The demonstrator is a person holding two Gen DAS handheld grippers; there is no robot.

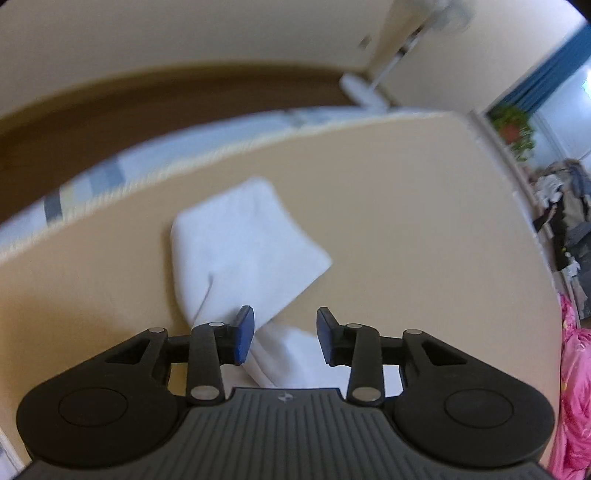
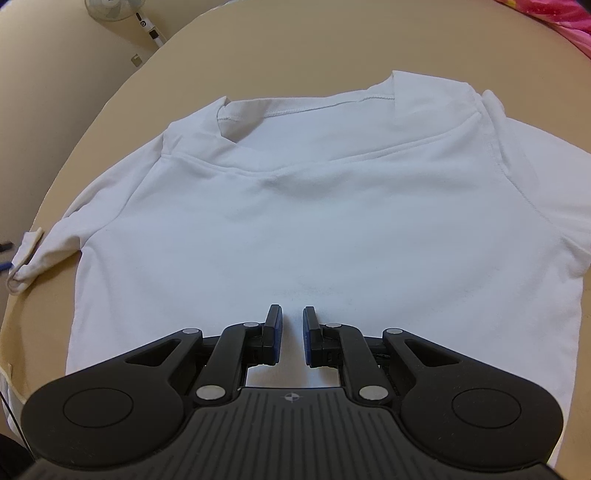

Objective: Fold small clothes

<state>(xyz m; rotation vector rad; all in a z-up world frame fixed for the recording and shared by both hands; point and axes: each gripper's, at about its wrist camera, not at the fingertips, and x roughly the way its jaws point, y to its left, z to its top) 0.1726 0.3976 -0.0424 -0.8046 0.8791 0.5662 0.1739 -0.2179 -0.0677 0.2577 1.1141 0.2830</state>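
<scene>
A small white T-shirt [image 2: 314, 206] lies flat on the tan table [image 2: 295, 44], neckline at the far side. My right gripper [image 2: 292, 317] hovers low over the shirt's lower middle. Its blue pads stand a narrow gap apart, and the cloth beneath looks flat and unpinched. In the left wrist view, one white sleeve [image 1: 243, 240] of the shirt lies spread on the table [image 1: 406, 221]. My left gripper [image 1: 285, 325] is open just above the sleeve's near end. White cloth shows between its jaws, but the pads do not press on it.
The table's rounded far edge [image 1: 155, 177] runs behind the sleeve, with a pale striped surface beyond it. Pink fabric [image 1: 572, 387] lies at the right. A standing fan [image 2: 110, 7] is past the table's far left, and the other sleeve [image 2: 40, 251] reaches the left edge.
</scene>
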